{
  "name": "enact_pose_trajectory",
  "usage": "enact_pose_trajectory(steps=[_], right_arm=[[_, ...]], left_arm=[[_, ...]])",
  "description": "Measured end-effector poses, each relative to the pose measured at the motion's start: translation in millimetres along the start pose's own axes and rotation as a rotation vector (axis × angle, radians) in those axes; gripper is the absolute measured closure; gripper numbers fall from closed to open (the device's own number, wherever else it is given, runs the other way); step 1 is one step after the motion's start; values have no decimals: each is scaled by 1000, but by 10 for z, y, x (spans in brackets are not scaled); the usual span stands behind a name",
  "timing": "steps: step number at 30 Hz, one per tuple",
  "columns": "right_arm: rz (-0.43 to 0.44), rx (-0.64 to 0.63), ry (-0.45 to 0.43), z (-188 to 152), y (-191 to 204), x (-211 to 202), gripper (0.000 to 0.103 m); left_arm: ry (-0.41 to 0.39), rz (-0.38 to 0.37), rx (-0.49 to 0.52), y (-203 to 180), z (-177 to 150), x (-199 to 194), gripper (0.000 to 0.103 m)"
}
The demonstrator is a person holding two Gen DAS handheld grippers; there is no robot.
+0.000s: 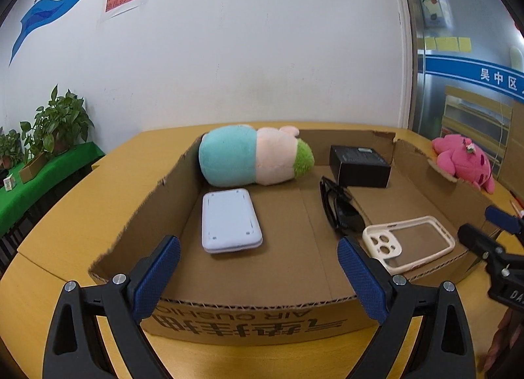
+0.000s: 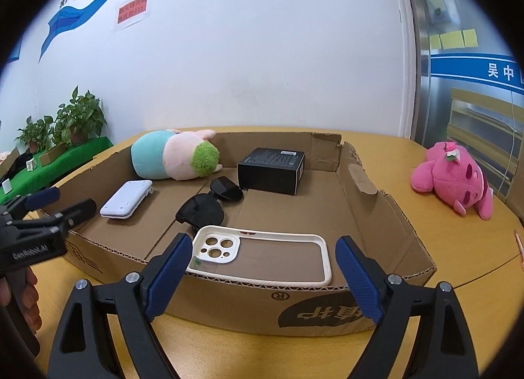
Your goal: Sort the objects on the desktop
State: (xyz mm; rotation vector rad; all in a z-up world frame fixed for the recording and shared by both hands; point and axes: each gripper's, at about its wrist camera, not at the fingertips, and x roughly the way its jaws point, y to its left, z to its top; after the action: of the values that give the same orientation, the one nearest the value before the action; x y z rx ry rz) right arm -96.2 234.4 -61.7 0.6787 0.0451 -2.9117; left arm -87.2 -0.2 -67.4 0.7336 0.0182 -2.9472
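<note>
A low cardboard tray (image 1: 255,305) (image 2: 389,215) sits on the yellow table. In it lie a teal-pink-green plush (image 1: 252,159) (image 2: 173,158), a white flat device (image 1: 231,220) (image 2: 126,198), black sunglasses (image 1: 340,212) (image 2: 206,203), a black box (image 1: 358,166) (image 2: 271,169) and a cream phone case (image 1: 409,243) (image 2: 262,256). A pink plush (image 1: 463,159) (image 2: 453,179) lies on the table right of the tray. My left gripper (image 1: 258,275) (image 2: 62,203) is open and empty at the tray's near edge. My right gripper (image 2: 263,275) (image 1: 484,228) is open and empty, just before the phone case.
A white wall stands behind the table. Potted plants (image 1: 55,123) (image 2: 75,118) stand on a green-covered shelf at the left. A glass door with a blue band (image 1: 475,74) is at the right. A pen (image 2: 519,241) lies at the table's right edge.
</note>
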Motion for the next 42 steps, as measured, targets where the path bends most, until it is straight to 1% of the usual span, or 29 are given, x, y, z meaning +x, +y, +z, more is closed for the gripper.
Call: enact_pose_trajectory(steps=[2,5,9,12,16,19,25,29,30,32,34,36,38,42], right_arm=[[-1,-1,-8,-9,2,-10,14],[-6,6,3,8,4,-2,14],[-6,15,63,74,-5,40,14],[-14,23,133,133,-1,75,14],[-10,35,213,199,28,63,14],[-3,27,245,235,74,14,14],[-11,-21,258,303,172,-124,14],[-16,-26,266,326,164,-175,14],[-16,-25,269,327,158,-177,14],[-17,-21,274,330,144,-182,14],[-16,-16,275,331,129,-196,14],[-18,-15,276,332,121,-206,14],[-18,-13,275,338,113,-219,14],[-21,-18,269,345,117,-245,14]], left_arm=[[-29,14,13,-26,-25,-34,4],[-25,15,2,-28,-6,-49,4],[-26,30,0,-21,112,-136,4],[12,21,-3,-22,221,-192,4],[56,13,39,-70,339,-237,4],[88,-3,51,-106,378,-240,4],[107,-37,21,-125,397,-274,4],[131,-106,-24,-95,397,-298,3],[133,-112,-30,-94,395,-309,2],[131,-102,-34,-98,390,-337,2],[120,-58,-19,-118,387,-380,1],[112,-35,3,-144,391,-410,1],[117,-36,5,-151,392,-421,1],[147,-61,-20,-130,393,-409,1]])
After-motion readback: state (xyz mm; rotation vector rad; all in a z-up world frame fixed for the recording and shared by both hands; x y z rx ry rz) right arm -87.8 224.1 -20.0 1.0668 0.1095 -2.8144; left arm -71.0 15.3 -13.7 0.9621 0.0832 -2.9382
